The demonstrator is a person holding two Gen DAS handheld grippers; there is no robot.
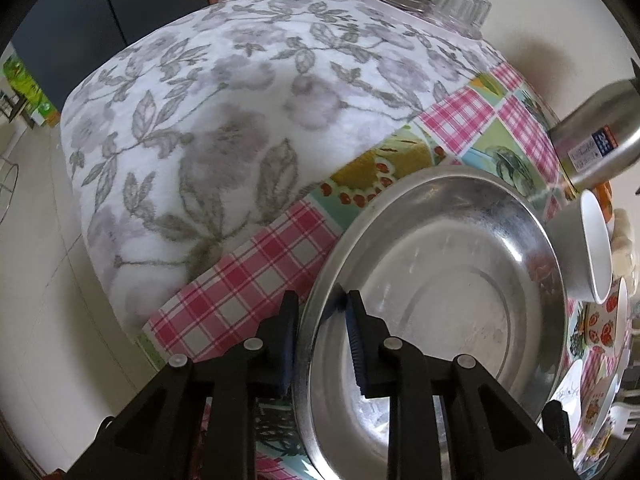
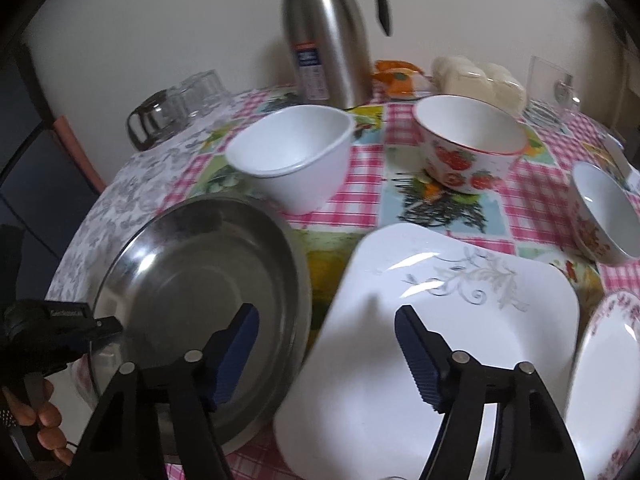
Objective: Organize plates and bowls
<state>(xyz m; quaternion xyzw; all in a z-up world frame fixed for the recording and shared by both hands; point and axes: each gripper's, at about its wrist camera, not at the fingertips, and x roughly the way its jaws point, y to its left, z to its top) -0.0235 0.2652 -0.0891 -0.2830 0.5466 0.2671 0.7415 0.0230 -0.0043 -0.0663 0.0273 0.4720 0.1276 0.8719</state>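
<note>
Steel plate rim between left tool pads.

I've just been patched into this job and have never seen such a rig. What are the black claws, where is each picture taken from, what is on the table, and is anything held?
There is no robot arm: a person carries a two-finger gripper in each hand, each with a fisheye camera looking along its fingers.

The left-wrist picture shows the left gripper shut on the rim of a steel plate.

The right-wrist picture shows the right gripper with jaws apart, holding nothing, above a white square plate.

On the checked tablecloth there are also a white bowl, a strawberry bowl, a smaller floral bowl, a steel jug and upturned glasses.
</note>
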